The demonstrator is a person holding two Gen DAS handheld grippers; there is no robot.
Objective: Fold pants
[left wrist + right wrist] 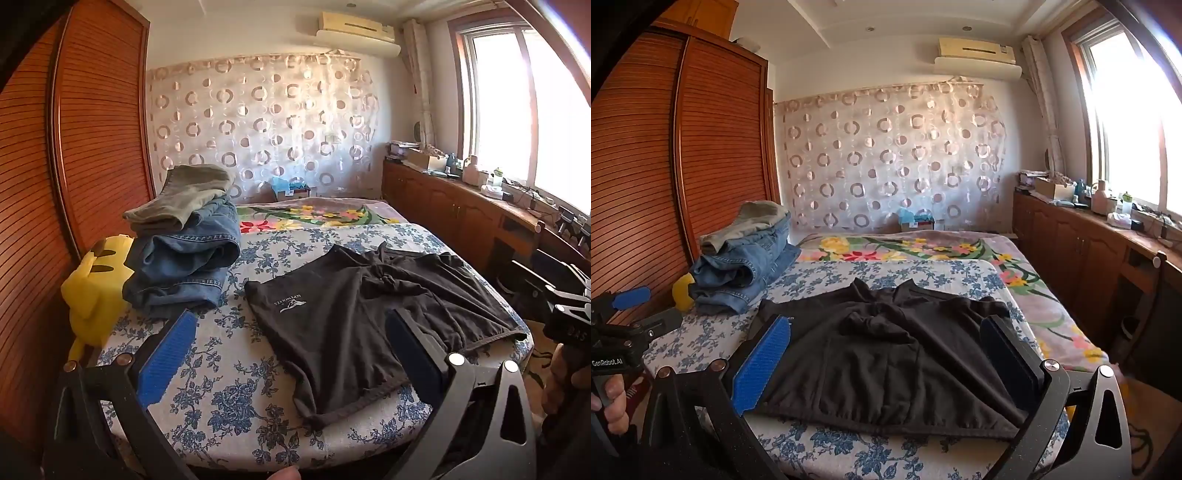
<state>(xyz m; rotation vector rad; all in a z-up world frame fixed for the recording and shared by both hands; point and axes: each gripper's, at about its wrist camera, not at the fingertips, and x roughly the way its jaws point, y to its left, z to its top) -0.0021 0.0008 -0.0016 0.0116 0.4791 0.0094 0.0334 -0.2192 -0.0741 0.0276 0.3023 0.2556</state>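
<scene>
A pair of black pants lies spread out and somewhat rumpled on the blue-flowered sheet. A white logo shows on its left part. My left gripper hovers open near the bed's front edge, over the left side of the pants, with nothing between its blue pads. Over the right side, my right gripper also stands open, apart from the cloth. Each gripper shows at the edge of the other's view: the right gripper and the left gripper.
Folded jeans with an olive garment on top are stacked at the bed's left. A yellow plush toy sits beside them, against the wooden wardrobe. A flowered blanket covers the far bed. Cluttered wooden cabinets line the right wall.
</scene>
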